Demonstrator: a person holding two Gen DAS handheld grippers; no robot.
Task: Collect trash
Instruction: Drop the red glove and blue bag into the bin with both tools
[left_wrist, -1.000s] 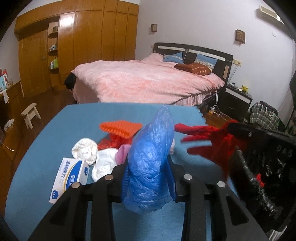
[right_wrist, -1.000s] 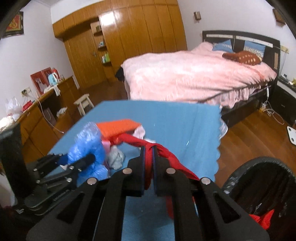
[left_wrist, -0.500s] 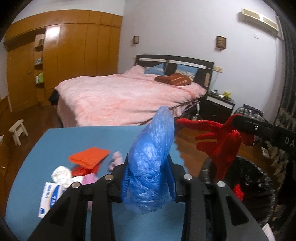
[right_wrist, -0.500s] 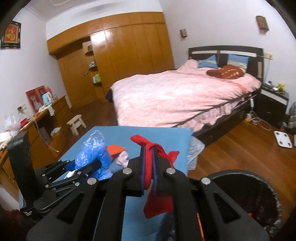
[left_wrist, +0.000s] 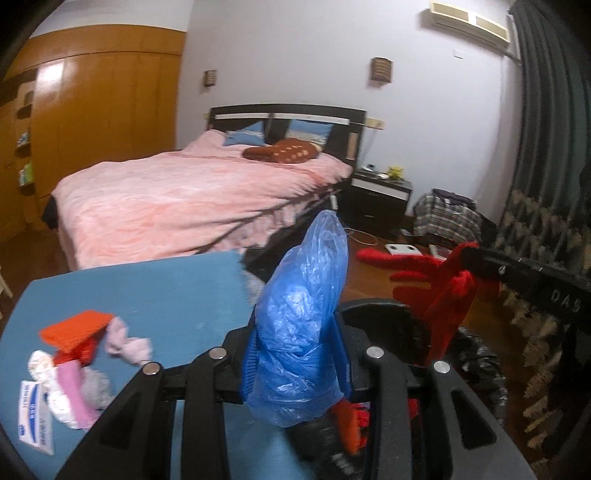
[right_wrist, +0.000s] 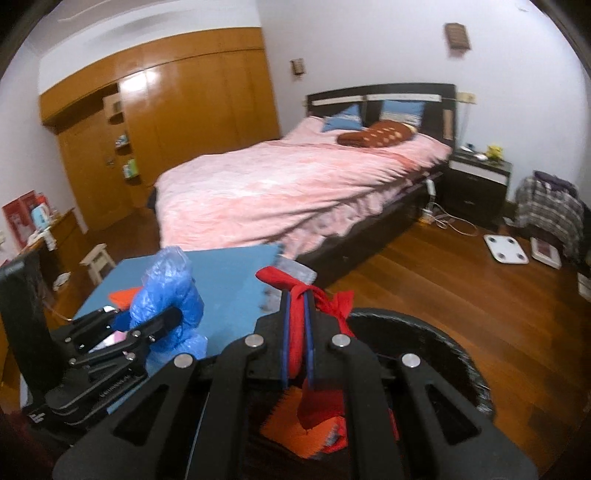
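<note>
While both claws hang over the edge of the blue bench (left_wrist: 155, 291), each one has a piece of trash pinched in it. The left claw (left_wrist: 295, 354) is clamped on a crumpled blue plastic bag (left_wrist: 306, 321), which stands up between its jaws and bulges out below them. The right claw (right_wrist: 296, 343) is squeezed nearly closed on a red cloth (right_wrist: 295, 325); one knotted end sticks out past the tips and the rest droops under the jaws. From the left camera that same red cloth shows off to the right, dangling above the black bin (left_wrist: 476, 354). The bin stands on the wooden floor (right_wrist: 480, 295) just beside the bench, and the right claw is over its dark rim (right_wrist: 443, 339). Some orange and red bits (right_wrist: 295, 428) already lie inside it. More trash is left on the bench: an orange pad (left_wrist: 75, 325), a pink rag (left_wrist: 129, 343), crumpled white tissue (left_wrist: 40, 365) and a small blue-and-white box (left_wrist: 35, 421), all heaped together near the left edge. Behind the bench is a bed (left_wrist: 192, 199) with a pink cover.
</note>
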